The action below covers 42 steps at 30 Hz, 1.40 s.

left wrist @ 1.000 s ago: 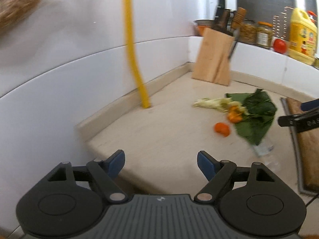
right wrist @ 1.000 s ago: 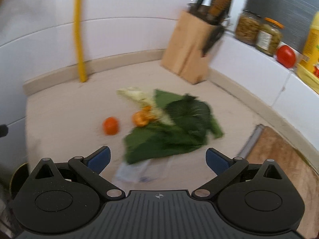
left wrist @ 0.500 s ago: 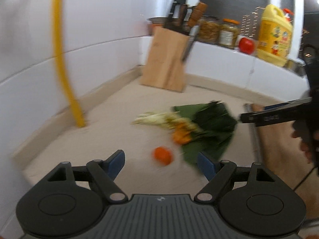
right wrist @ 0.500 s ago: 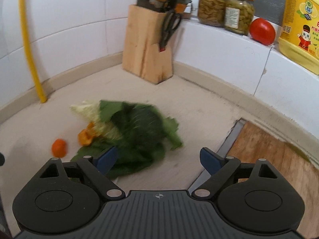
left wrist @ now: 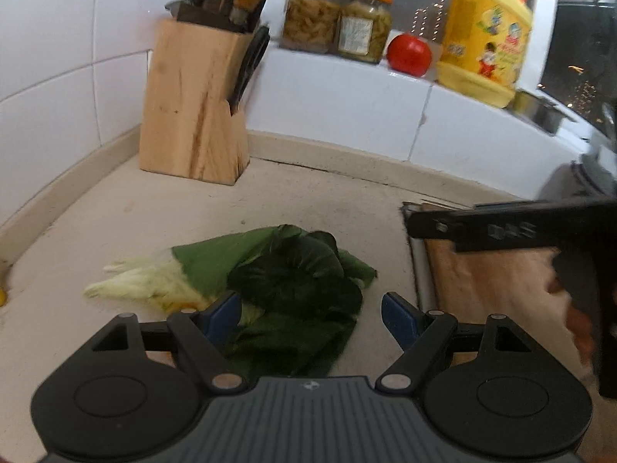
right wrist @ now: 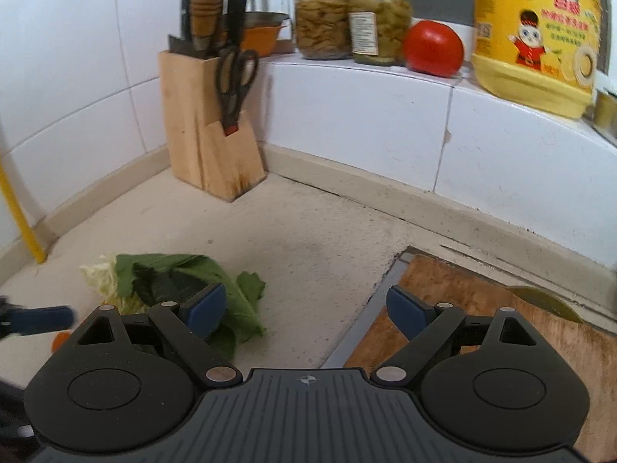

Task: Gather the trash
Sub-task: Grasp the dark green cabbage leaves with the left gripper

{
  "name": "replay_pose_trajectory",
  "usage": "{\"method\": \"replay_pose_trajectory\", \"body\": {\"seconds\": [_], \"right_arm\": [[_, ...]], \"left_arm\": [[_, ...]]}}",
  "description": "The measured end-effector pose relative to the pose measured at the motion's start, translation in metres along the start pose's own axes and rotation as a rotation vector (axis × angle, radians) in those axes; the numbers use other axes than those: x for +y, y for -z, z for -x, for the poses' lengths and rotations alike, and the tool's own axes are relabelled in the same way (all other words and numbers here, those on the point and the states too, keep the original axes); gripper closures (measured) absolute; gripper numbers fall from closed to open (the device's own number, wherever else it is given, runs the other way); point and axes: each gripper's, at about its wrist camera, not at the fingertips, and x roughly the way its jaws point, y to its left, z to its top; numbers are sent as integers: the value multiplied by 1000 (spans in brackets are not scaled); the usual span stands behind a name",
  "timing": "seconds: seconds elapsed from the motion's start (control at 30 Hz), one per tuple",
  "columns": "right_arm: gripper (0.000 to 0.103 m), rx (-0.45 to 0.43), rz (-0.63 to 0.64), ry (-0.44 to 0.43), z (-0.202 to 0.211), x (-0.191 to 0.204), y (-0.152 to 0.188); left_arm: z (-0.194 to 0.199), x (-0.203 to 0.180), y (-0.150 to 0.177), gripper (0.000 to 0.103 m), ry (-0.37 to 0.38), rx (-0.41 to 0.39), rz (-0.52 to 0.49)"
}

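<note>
A heap of green leaves with pale cabbage scraps lies on the beige counter; it also shows in the right wrist view. A bit of orange peel lies at its left. My left gripper is open and empty, low over the near side of the leaves. My right gripper is open and empty, over bare counter between the leaves and the wooden cutting board. The right gripper's finger shows in the left wrist view.
A wooden knife block stands in the back corner. On the white ledge stand two jars, a tomato and a yellow oil bottle. A yellow pipe runs down the left wall.
Both grippers have swung right and come closer to the leaves and the back wall. The orange piece has slid out of the left wrist view. Both grippers stay open.
</note>
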Motion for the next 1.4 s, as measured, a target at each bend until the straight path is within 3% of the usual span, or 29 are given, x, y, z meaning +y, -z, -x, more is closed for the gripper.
{"method": "replay_pose_trajectory", "body": {"seconds": [0.3, 0.33, 0.37, 0.53, 0.6, 0.7, 0.77, 0.87, 1.07, 1.17, 1.33, 1.4], "right_arm": [[9, 17, -46, -62, -13, -18, 1], [9, 18, -41, -66, -14, -17, 1], [9, 19, -37, -70, -15, -17, 1], [9, 20, -24, -81, -18, -14, 0], [11, 21, -12, -78, -18, -13, 0], [17, 29, 4, -83, -17, -9, -1], [24, 37, 19, -96, -17, -6, -1], [24, 47, 40, -102, -19, -1, -2], [19, 45, 15, -99, -20, -3, -2], [19, 37, 13, -96, -18, -6, -1], [18, 31, -4, -107, -18, -13, -1], [18, 32, -9, -109, -19, -14, 0]], "left_arm": [[-57, 0, -15, 30, -49, 33, -3], [-60, 2, -15, 33, -57, 37, -4], [-63, 2, -14, 44, -69, 43, -6], [-54, 10, -10, 57, -34, 42, 12], [-45, 11, -7, 70, -7, 45, 23], [-26, 14, -1, 74, 25, 44, 32], [-15, 15, 3, 74, 44, 40, 41], [-4, 13, 4, 74, 62, 18, 34], [-19, 0, -7, 36, 19, 7, -32], [-41, -4, -12, 30, 1, 47, -54], [-70, 0, -13, 31, -26, 90, 1], [-72, -1, -13, 48, -49, 87, 7]]}}
